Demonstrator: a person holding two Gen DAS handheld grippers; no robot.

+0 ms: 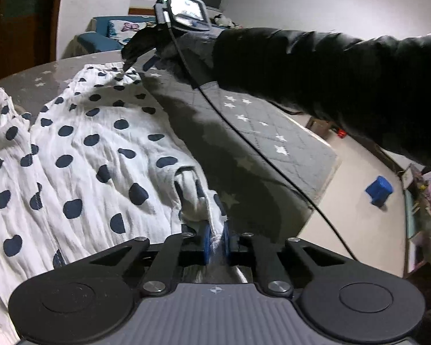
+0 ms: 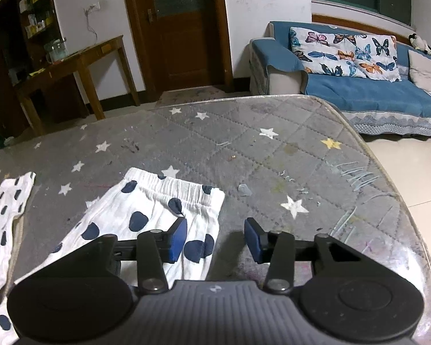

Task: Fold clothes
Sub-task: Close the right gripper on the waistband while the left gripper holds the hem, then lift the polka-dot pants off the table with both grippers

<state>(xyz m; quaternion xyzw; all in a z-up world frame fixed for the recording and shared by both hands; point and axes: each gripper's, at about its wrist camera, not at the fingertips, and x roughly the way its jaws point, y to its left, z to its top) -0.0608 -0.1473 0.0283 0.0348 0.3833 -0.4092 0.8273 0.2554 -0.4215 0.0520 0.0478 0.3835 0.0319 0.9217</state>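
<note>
A white garment with dark blue dots (image 1: 86, 149) lies spread on a grey quilted pad with stars (image 1: 258, 120). My left gripper (image 1: 215, 238) is shut on a bunched edge of this cloth, which rises between the blue pads. In the right wrist view the garment (image 2: 146, 210) shows an elastic band (image 2: 175, 184) at its far end. My right gripper (image 2: 215, 237) stands open just above that end, left pad over the cloth, right pad over the bare pad. In the left wrist view the right gripper (image 1: 130, 60) touches the far corner.
A black sleeve (image 1: 316, 66) crosses above the pad. A second dotted part of the cloth (image 2: 5, 201) lies at the left. Beyond the pad (image 2: 244, 143) are a blue sofa (image 2: 373, 95), a wooden table (image 2: 71, 63) and a door. Tiled floor with a blue block (image 1: 379, 189) lies to the right.
</note>
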